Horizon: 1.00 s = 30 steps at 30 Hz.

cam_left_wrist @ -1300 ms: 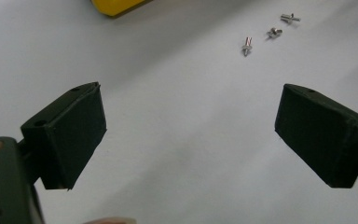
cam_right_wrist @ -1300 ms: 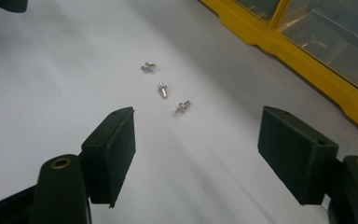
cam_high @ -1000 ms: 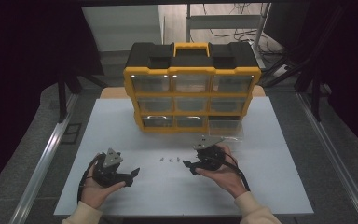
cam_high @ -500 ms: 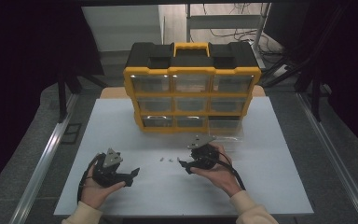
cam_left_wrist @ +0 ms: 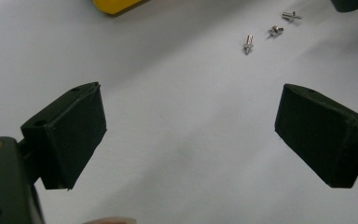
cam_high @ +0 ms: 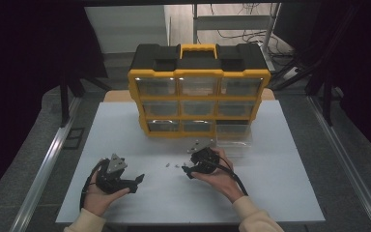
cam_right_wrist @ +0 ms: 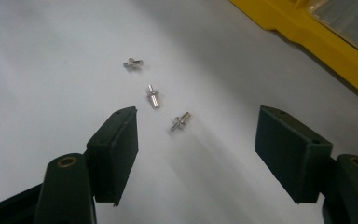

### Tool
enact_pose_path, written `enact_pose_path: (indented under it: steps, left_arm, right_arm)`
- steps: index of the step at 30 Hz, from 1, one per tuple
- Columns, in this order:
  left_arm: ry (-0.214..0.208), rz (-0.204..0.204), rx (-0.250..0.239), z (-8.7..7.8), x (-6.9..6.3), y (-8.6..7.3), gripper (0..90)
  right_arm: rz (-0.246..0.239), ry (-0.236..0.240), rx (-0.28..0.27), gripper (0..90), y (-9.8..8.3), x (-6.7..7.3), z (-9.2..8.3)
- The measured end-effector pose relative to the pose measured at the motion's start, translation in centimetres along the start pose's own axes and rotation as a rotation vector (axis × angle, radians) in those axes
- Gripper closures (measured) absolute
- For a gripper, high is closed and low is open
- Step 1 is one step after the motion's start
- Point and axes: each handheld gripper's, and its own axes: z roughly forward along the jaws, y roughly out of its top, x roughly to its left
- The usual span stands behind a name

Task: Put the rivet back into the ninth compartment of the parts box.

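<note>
Three small silver screws (cam_right_wrist: 180, 121) lie loose on the white table (cam_high: 125, 140); in the high view they are specks (cam_high: 167, 165) between my two hands. My right gripper (cam_right_wrist: 196, 126) is open and low over them, with the nearest screw just ahead of the gap between its jaws. In the high view it (cam_high: 187, 171) points left at the screws. My left gripper (cam_left_wrist: 191, 107) is open with bare table between its jaws and the screws (cam_left_wrist: 247, 43) farther off at the upper right. In the high view it (cam_high: 136, 183) rests at the front left.
A yellow and black drawer organiser (cam_high: 198, 92) stands at the back middle of the table. A clear drawer (cam_high: 234, 137) is pulled out at its lower right, with a few more small metal parts (cam_high: 195, 145) on the table in front of it.
My right gripper has shifted a little to the left and lower, closer to the loose screws. The left hand has stayed where it was.
</note>
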Motion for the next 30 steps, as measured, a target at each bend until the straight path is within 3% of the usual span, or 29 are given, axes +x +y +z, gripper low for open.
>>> enact_pose_path:
  steps: [25,30]
  left_arm:
    - [-0.007,-0.002,-0.009,-0.2,0.1,0.0,9.2]
    - [-0.006,-0.004,-0.01,-0.3,0.2,0.0,9.2]
  right_arm:
    - [0.018,-0.048,0.053,41.8,0.6,-0.2,3.1]
    - [0.018,-0.041,0.052,45.1,0.6,-0.3,3.4]
